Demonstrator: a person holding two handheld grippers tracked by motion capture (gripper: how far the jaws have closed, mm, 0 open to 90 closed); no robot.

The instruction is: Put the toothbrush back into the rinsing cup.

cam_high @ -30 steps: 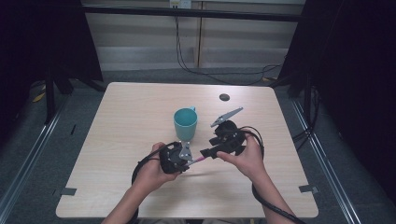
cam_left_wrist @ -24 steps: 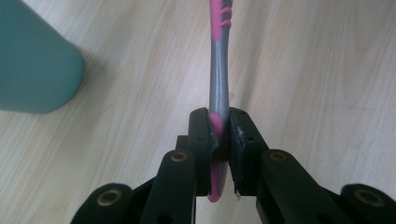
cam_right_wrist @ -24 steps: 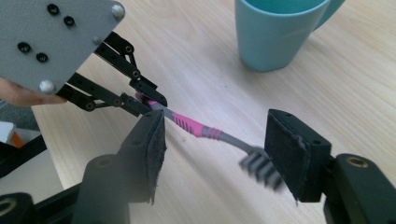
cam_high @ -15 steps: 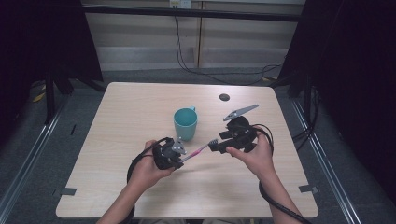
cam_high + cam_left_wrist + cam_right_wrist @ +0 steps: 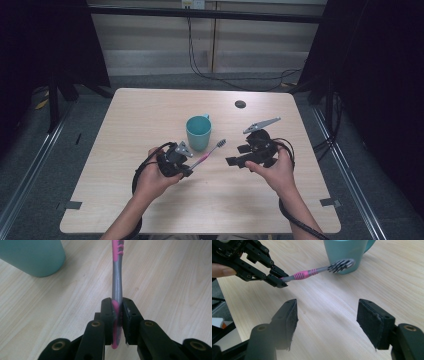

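While the left gripper (image 5: 117, 315) is clamped on the handle end of the pink-and-grey toothbrush (image 5: 117, 287), the brush sticks out toward the teal cup (image 5: 198, 132), bristle head (image 5: 341, 265) just in front of the cup wall; touching or not, can't tell. Brush looks held a bit above the wooden table (image 5: 150, 115), prob. not resting on it. Right gripper (image 5: 327, 322): jaws apart w/ nothing between, pads bare, having just been opening; it sits to the right of the brush, well clear. Small dark disc (image 5: 240, 104) lies near the table's far edge.
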